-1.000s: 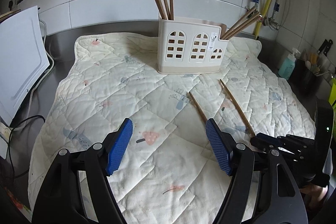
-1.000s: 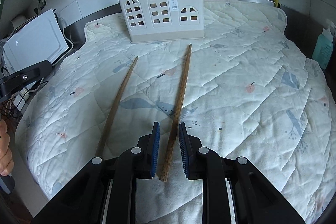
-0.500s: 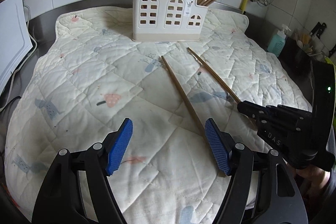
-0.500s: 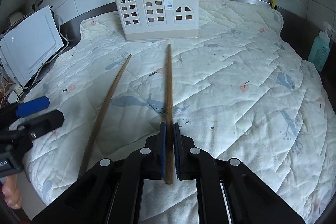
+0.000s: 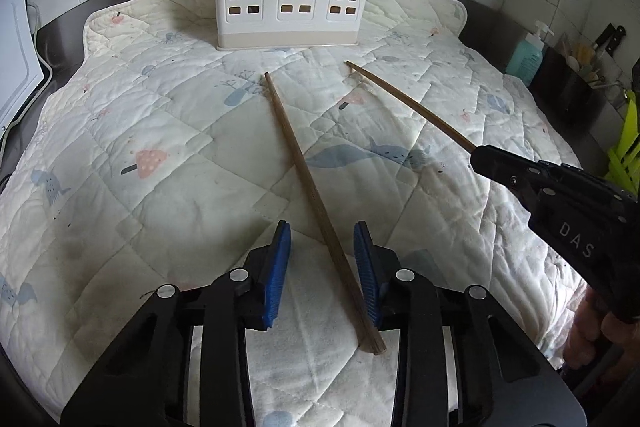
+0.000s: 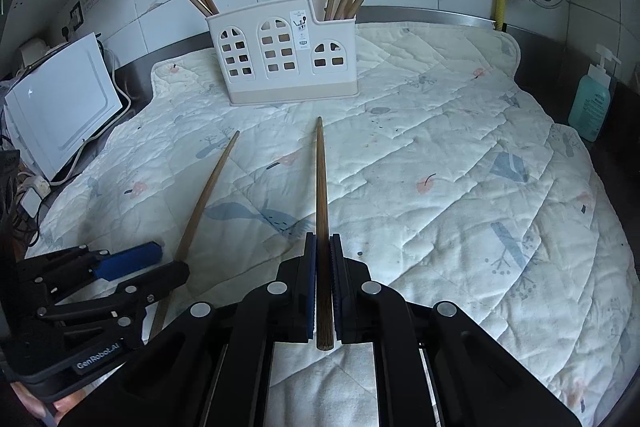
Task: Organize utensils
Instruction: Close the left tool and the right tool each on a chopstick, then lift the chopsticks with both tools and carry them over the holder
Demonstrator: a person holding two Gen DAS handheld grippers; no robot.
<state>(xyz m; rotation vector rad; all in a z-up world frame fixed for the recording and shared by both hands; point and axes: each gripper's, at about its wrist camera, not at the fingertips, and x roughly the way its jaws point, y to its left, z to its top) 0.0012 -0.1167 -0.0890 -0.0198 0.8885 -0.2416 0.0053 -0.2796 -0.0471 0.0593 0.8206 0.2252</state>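
Two brown chopsticks are out on the quilted mat. My right gripper (image 6: pixel 322 247) is shut on one chopstick (image 6: pixel 321 187), which points toward the white utensil holder (image 6: pixel 286 63); it also shows in the left wrist view (image 5: pixel 408 107). My left gripper (image 5: pixel 322 241) is open, its blue pads either side of the other chopstick (image 5: pixel 308 179), which lies on the mat and also shows in the right wrist view (image 6: pixel 208 191). The holder (image 5: pixel 288 3) stands at the back of the mat with several chopsticks in its left and right ends.
The quilted mat (image 6: pixel 460 155) covers a steel counter. A white appliance (image 6: pixel 60 103) with cables sits left. A teal soap bottle (image 6: pixel 592 107) stands right, with a dark utensil pot (image 5: pixel 576 83) beyond. A tiled wall and pipes are behind.
My right gripper closed on its chopstick and raised it a little. My left gripper moved in over the other chopstick and narrowed its opening around it.
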